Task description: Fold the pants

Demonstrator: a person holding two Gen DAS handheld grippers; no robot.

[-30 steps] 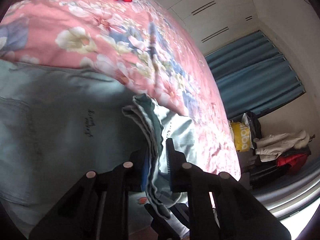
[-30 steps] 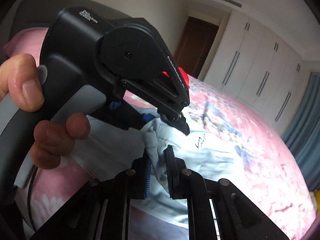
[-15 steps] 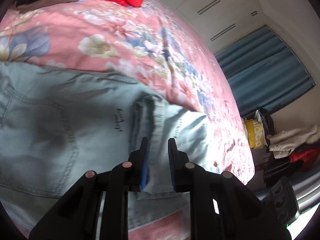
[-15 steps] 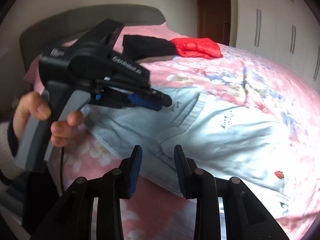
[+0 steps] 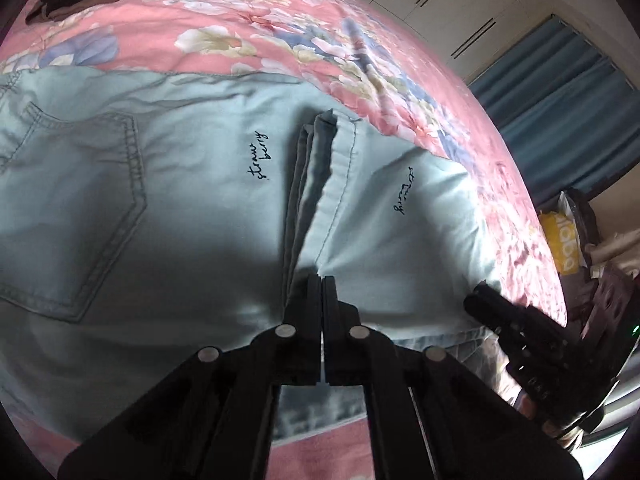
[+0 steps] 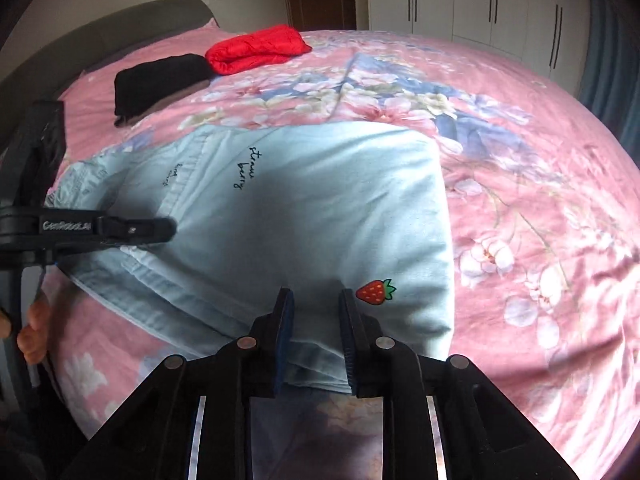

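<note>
Folded pants on the bed, both my claws down at the cloth.

My left claw [image 5: 321, 280] has its jaws pressed together with nothing between them, tips at the folded-over leg edge of the pale blue pants [image 5: 168, 216]. My right claw [image 6: 316, 300] has just been closing; its jaws stand slightly apart over the near folded edge, beside the strawberry patch [image 6: 375, 291], and I cannot tell whether the pads pinch cloth. The pants lie on the pink flowered bedspread [image 6: 540, 184].
</note>
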